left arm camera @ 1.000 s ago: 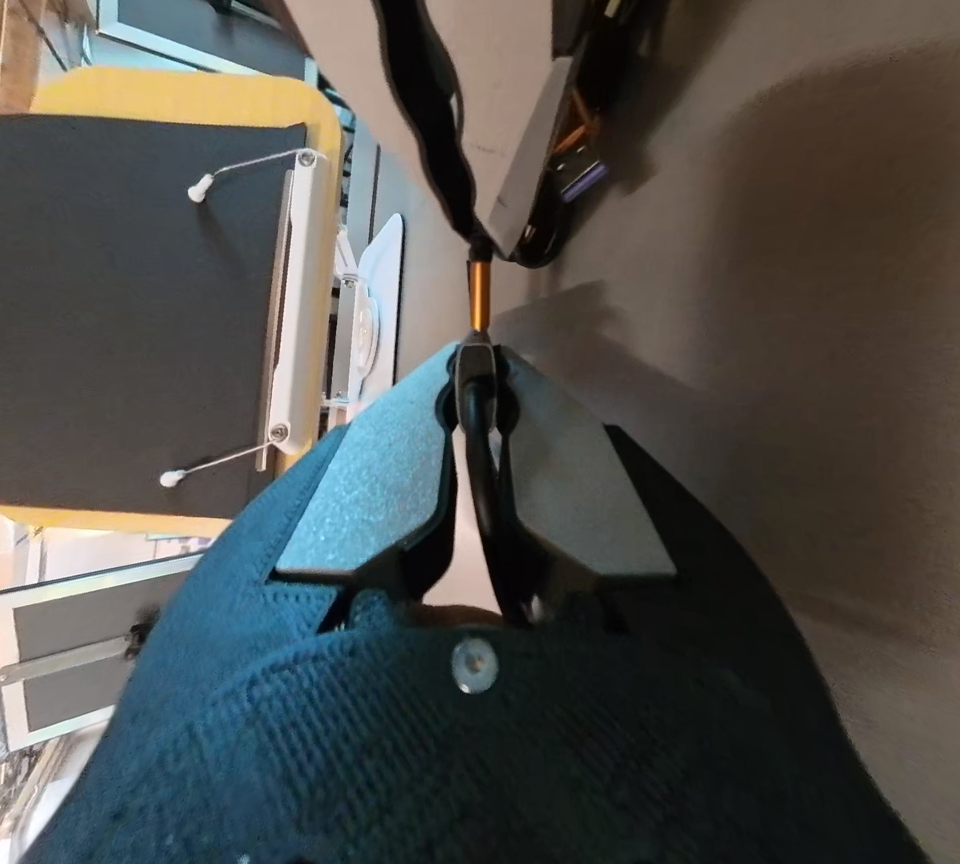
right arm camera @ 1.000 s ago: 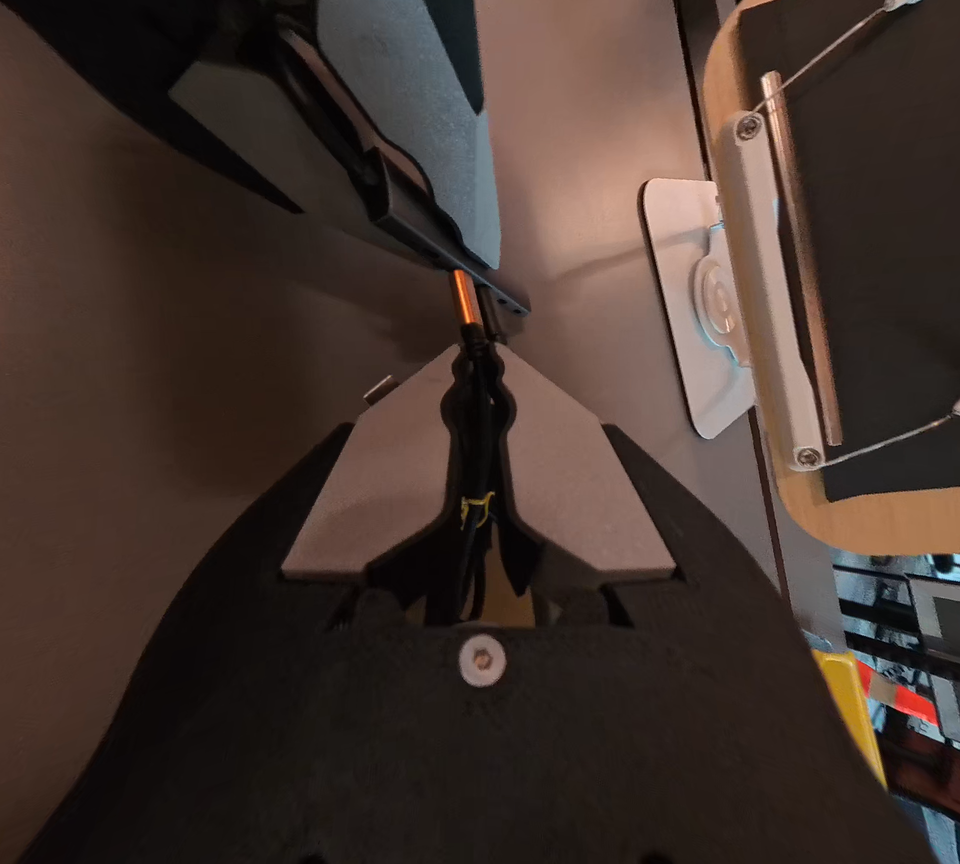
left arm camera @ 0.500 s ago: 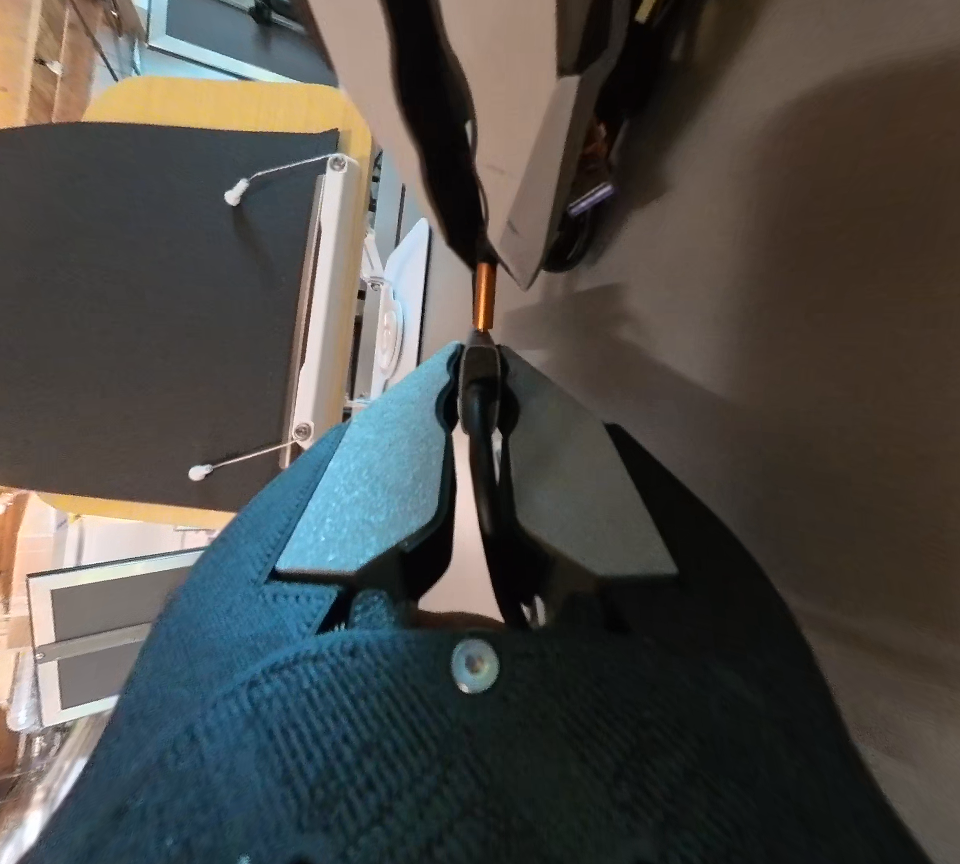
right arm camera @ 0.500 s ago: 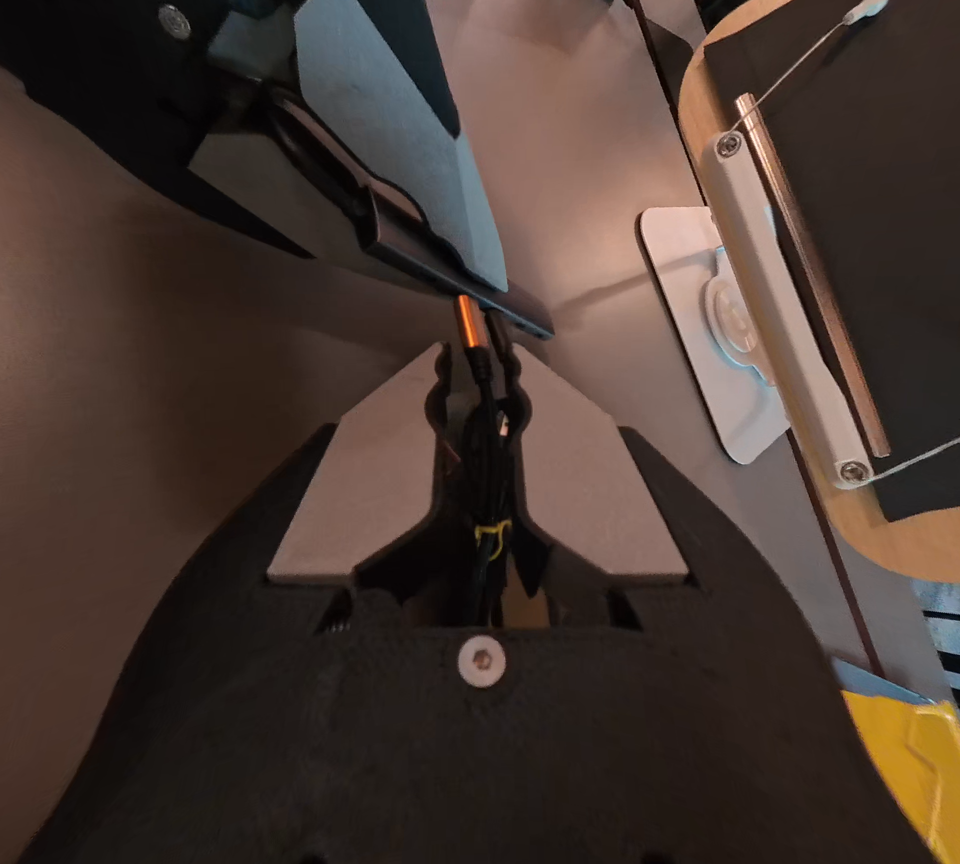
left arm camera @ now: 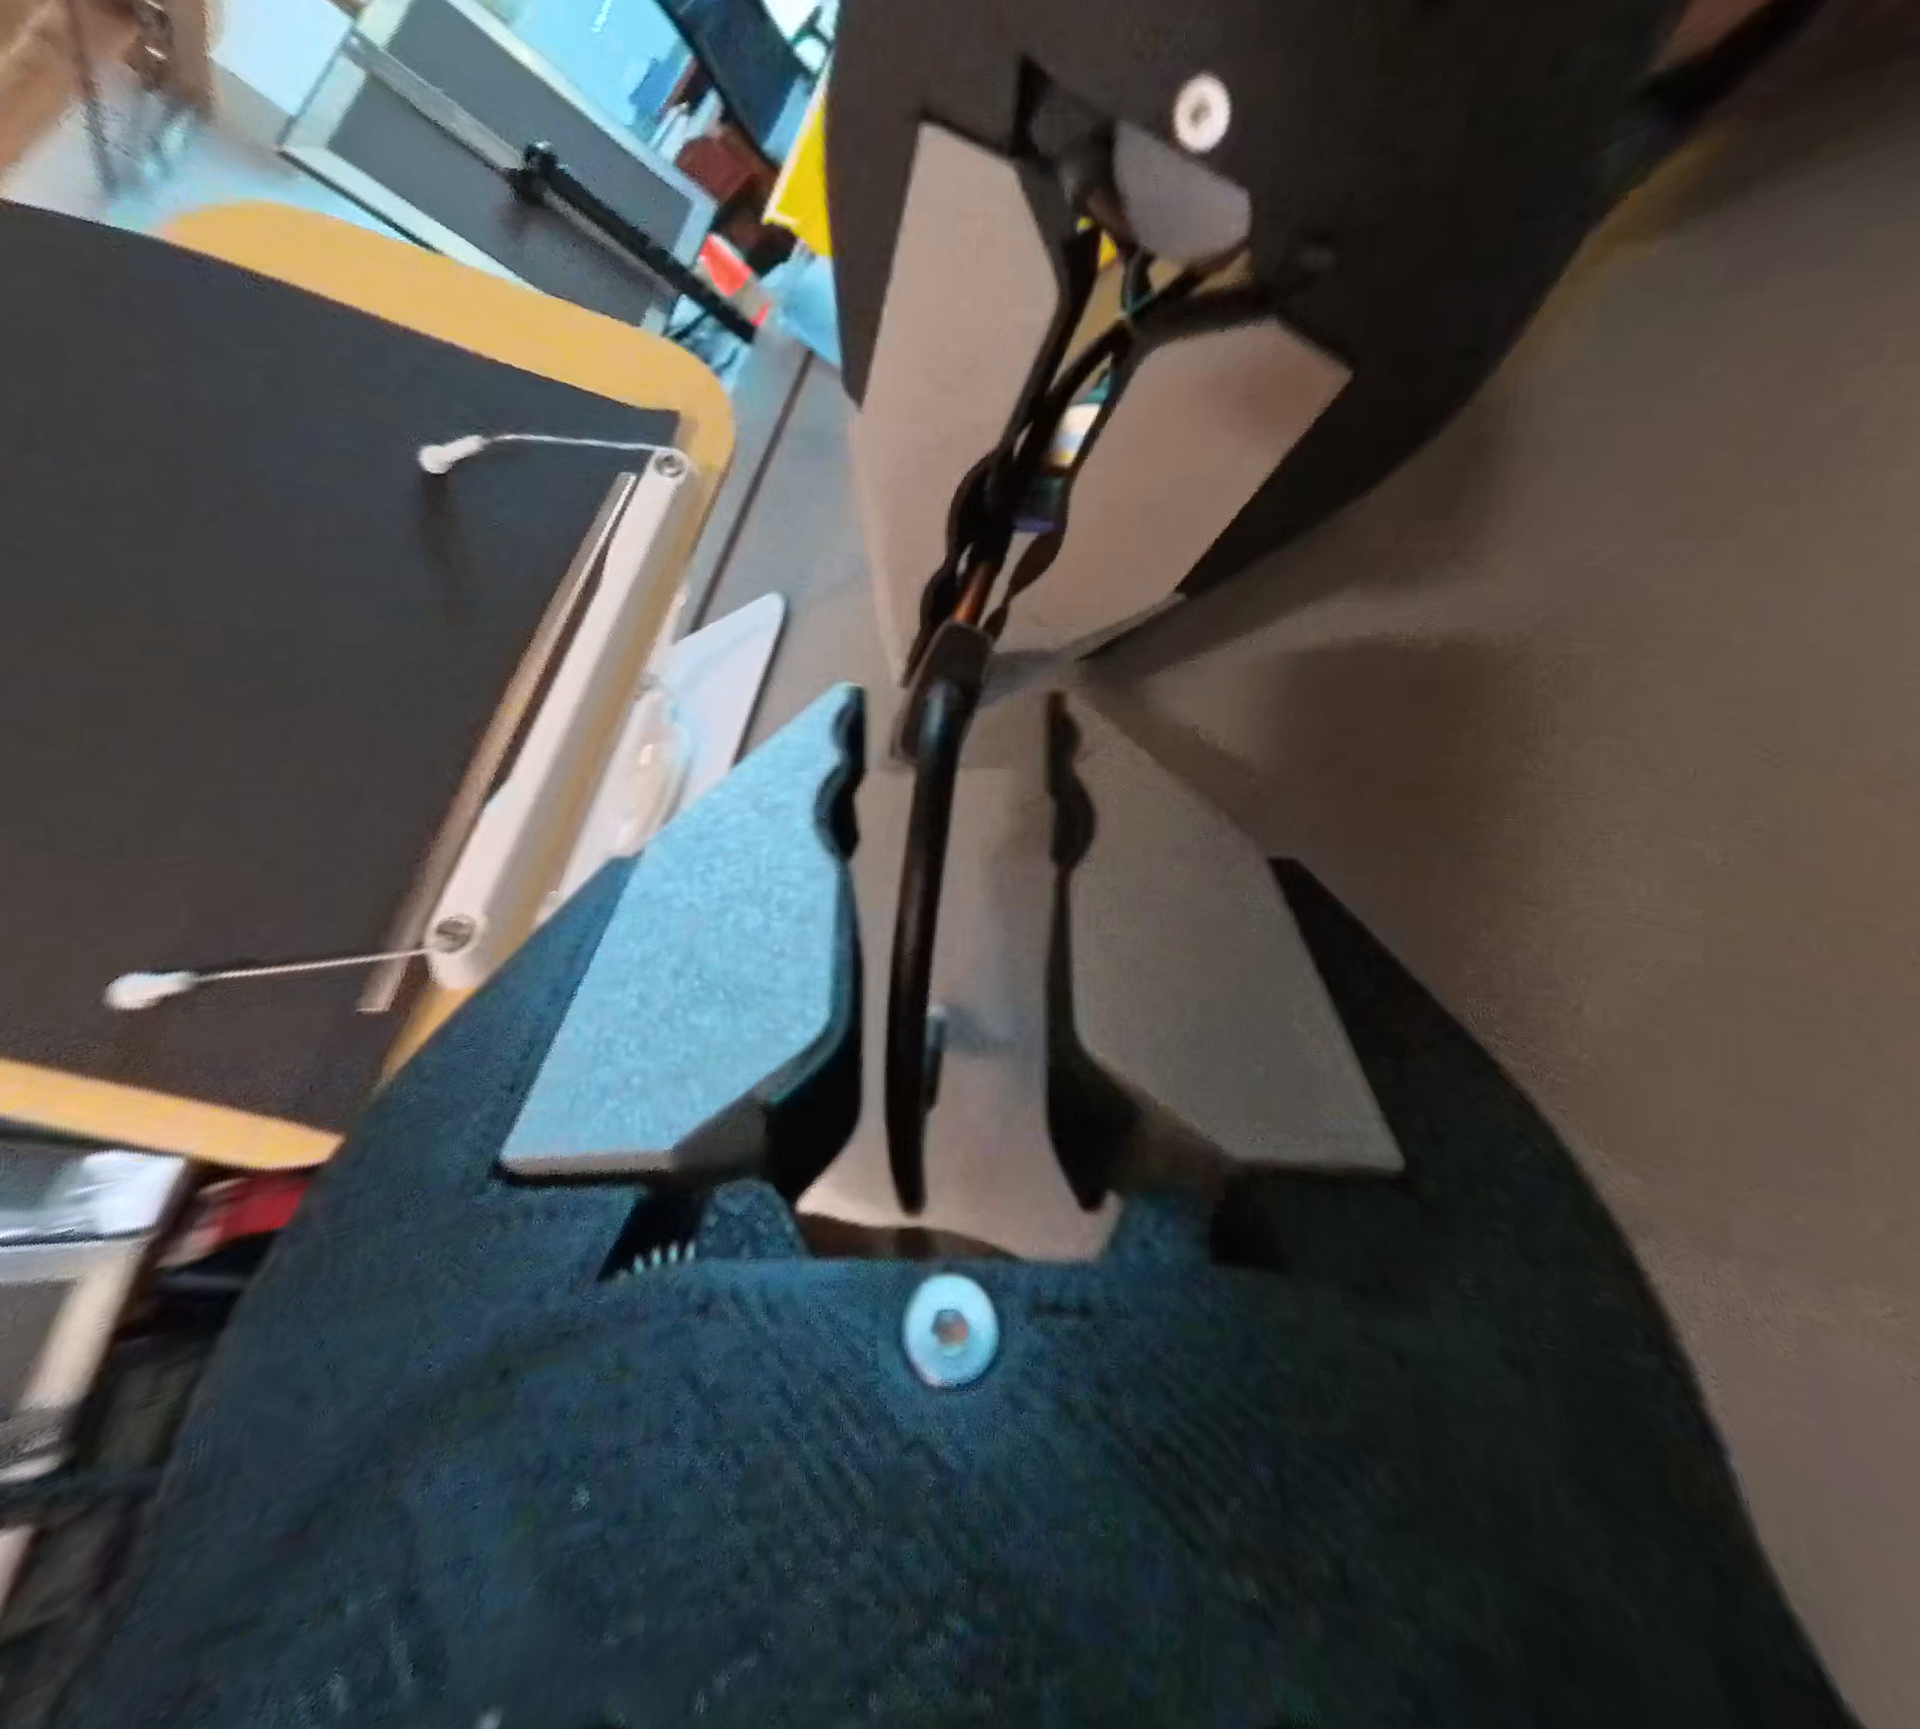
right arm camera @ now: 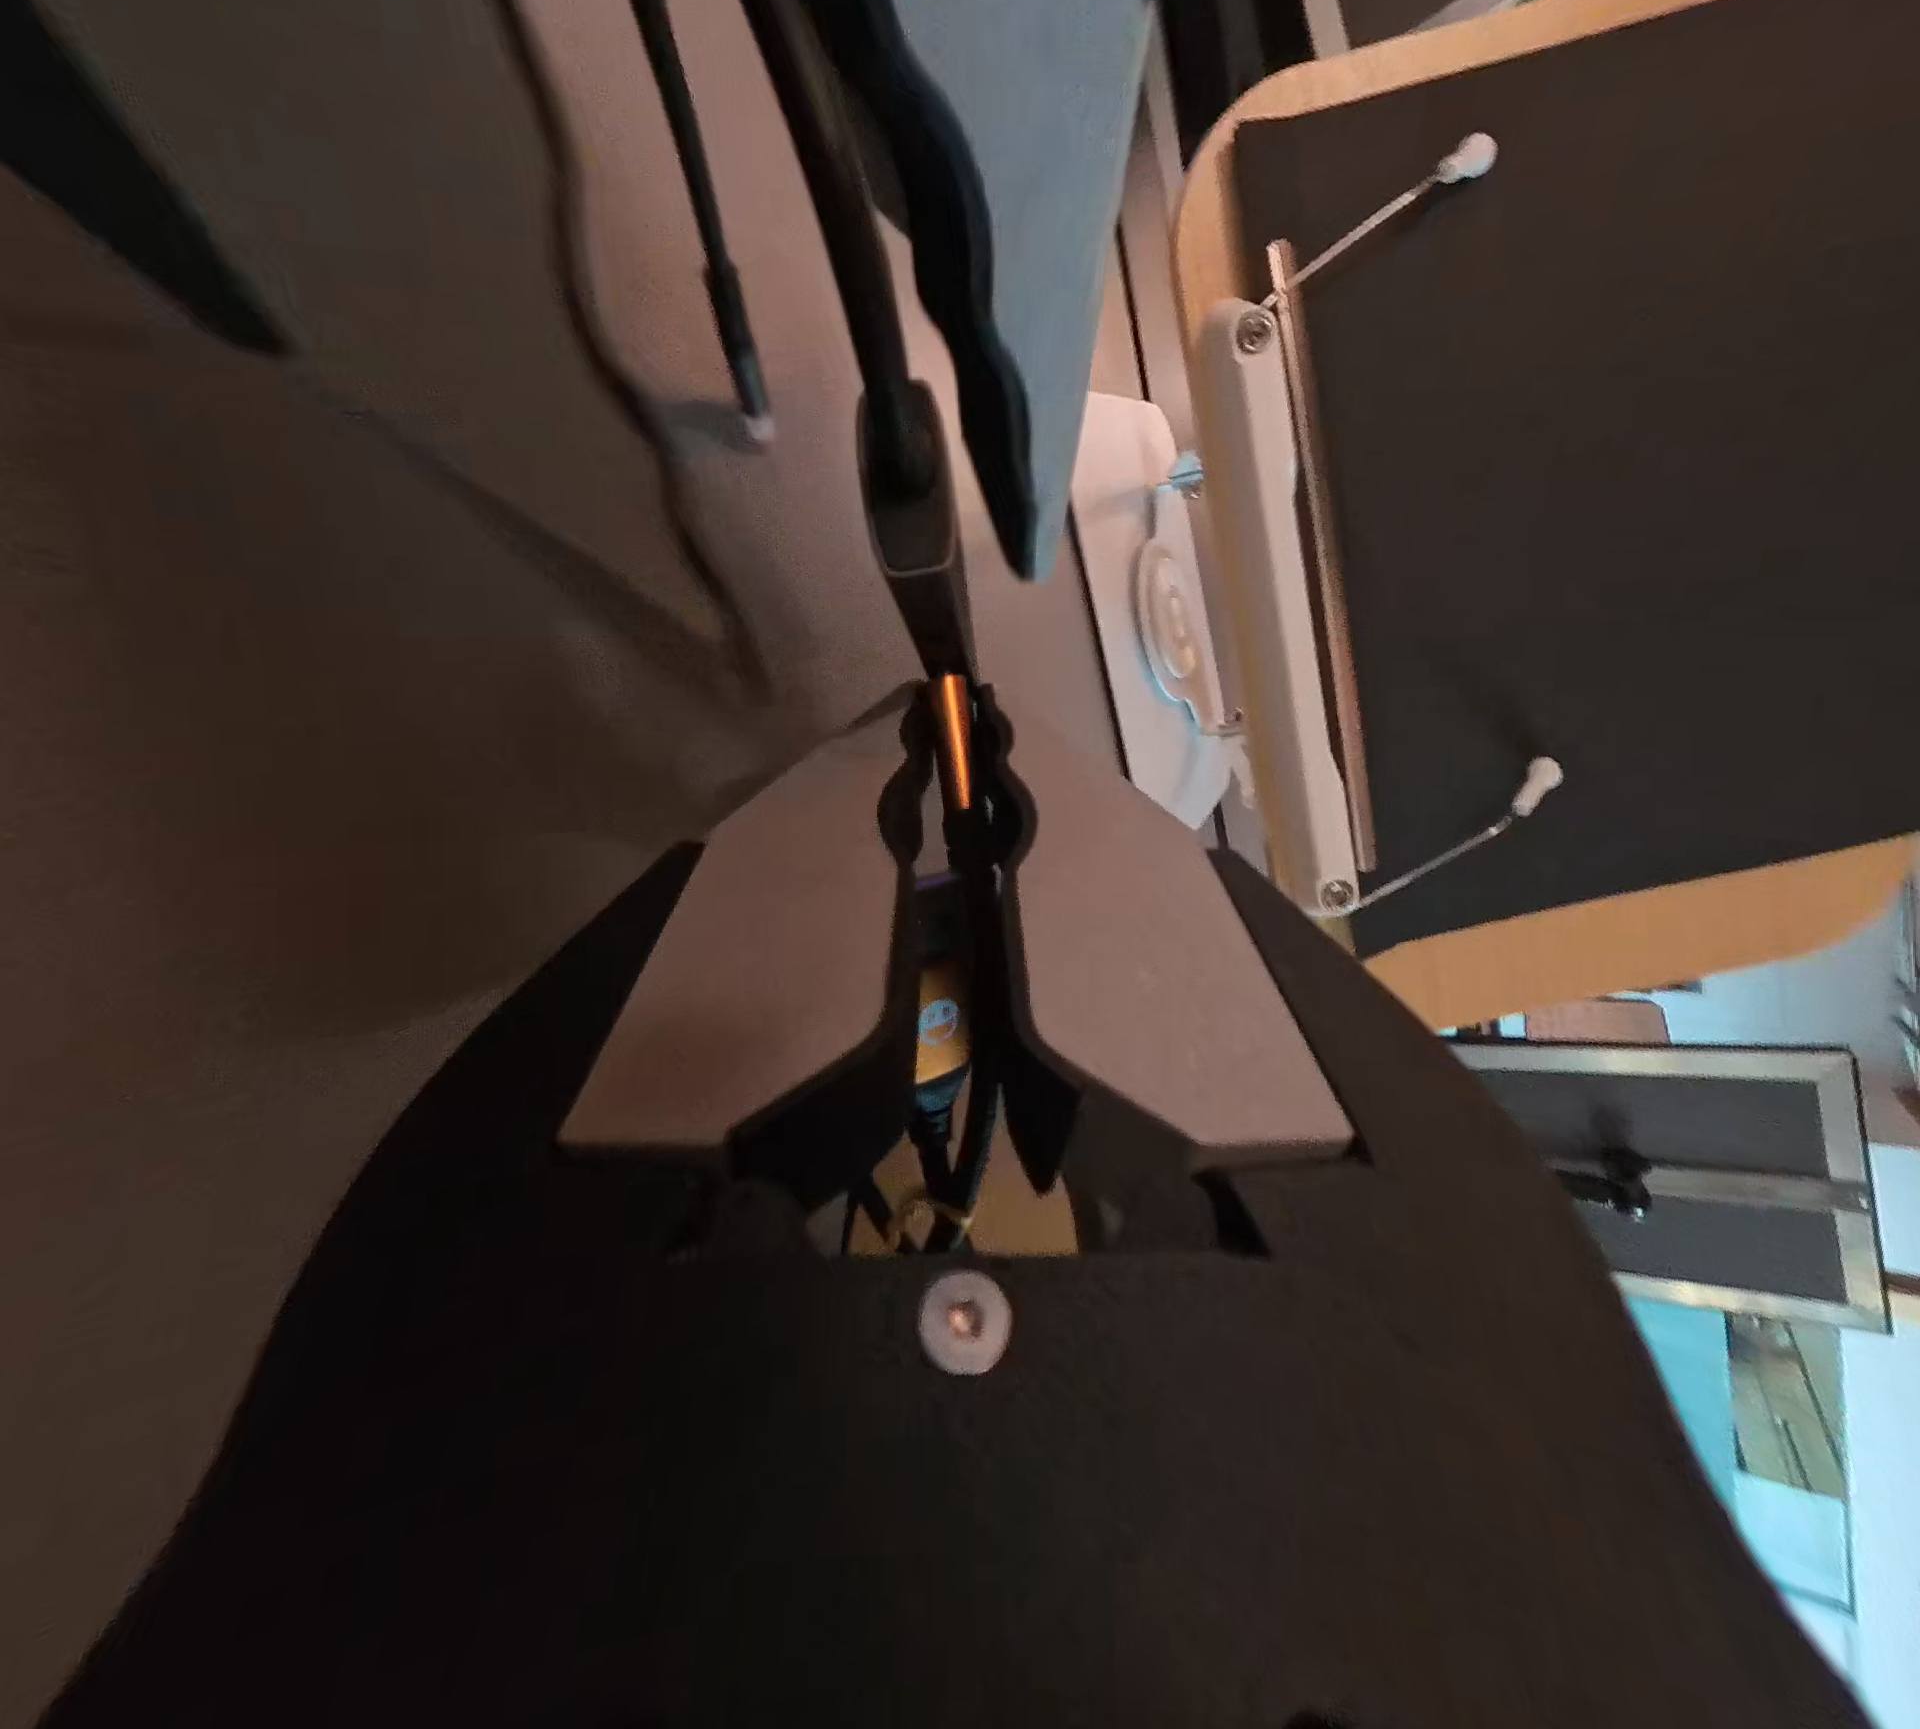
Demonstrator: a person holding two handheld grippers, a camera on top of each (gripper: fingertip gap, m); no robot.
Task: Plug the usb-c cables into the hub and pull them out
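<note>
Table: a grey-brown table top (left arm camera: 1662, 744) lay under both grippers and filled the side of each wrist view.
Board: a black panel with a tan wooden rim (right arm camera: 1621, 453) stood beyond the right gripper's tips, off to the side; a white bar (right arm camera: 1262, 599) with two thin wire arms was screwed to its near edge.
White plate: a white rounded base plate (left arm camera: 727, 671) lay on the table between that board and the left gripper's tips.
Left gripper: the left gripper (left arm camera: 954, 713) had its jaws spread apart, gripping nothing; a black cable (left arm camera: 914, 952) ran loose down the gap between them, touching neither pad as far as could be seen.
Right gripper: the right gripper (right arm camera: 951, 713) was clamped on the hub end, its jaws nearly closed around an orange-sleeved usb-c plug (right arm camera: 951, 744) and a bundle of dark cables behind it.
Hub: the slim dark hub (right arm camera: 914, 526) sat just ahead of the right gripper's tips, in line with the orange plug and touching it.
Loose plug: a second thin cable end (right arm camera: 743, 391) lay on the table past the hub, apart from it.
</note>
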